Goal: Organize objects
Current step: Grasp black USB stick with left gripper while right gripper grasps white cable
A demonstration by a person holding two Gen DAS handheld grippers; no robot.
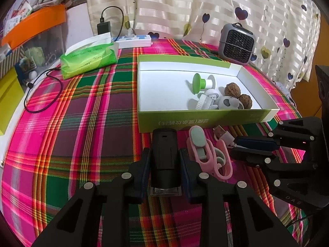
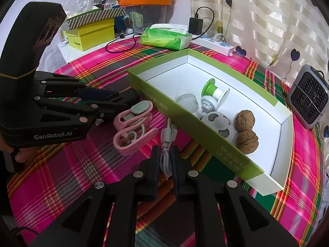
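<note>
**Two grips low in frame, box beyond**

At lower centre of the left wrist view, a black cylindrical device [image 1: 164,156] is bracketed by the left gripper [image 1: 164,164], its jaws half closed; firm contact cannot be told, so it could roll free if lifted. The right gripper [image 2: 165,160] is clamped on a bundled white cable [image 2: 167,144], whose loose coils could snag the pink clips [image 2: 131,127]. Farther up sits the green box [image 2: 273,187], holding two walnuts [image 2: 245,131].

1. Bright, even indoor light; colours run saturated on the cloth [image 1: 82,123].
2. Glare sheens the curtain [image 1: 185,6].
3. Fisheye bends edges; corners go black.
4. Slight softness towards the rims.
</note>
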